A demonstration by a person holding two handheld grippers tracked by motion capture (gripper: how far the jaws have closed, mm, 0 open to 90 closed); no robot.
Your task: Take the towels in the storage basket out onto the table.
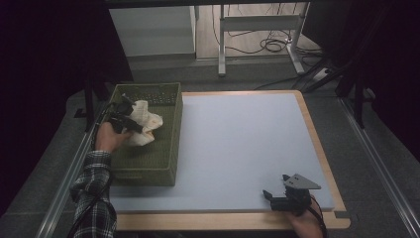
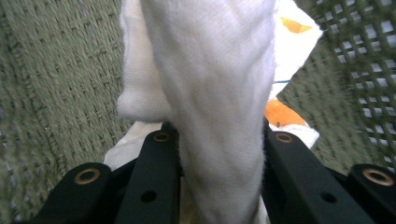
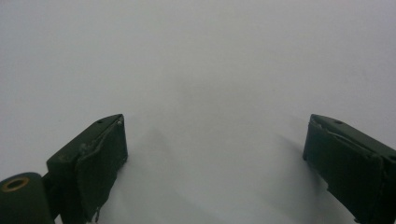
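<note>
Gripping cloth, lower folds hidden, blurred basket

In the left gripper view the white cloth runs off the top and bottom edges, hiding most of the orange-printed piece behind it. The green basket weave there is blurred. From above, the left tongs sink into cloth, tips hidden.
</note>
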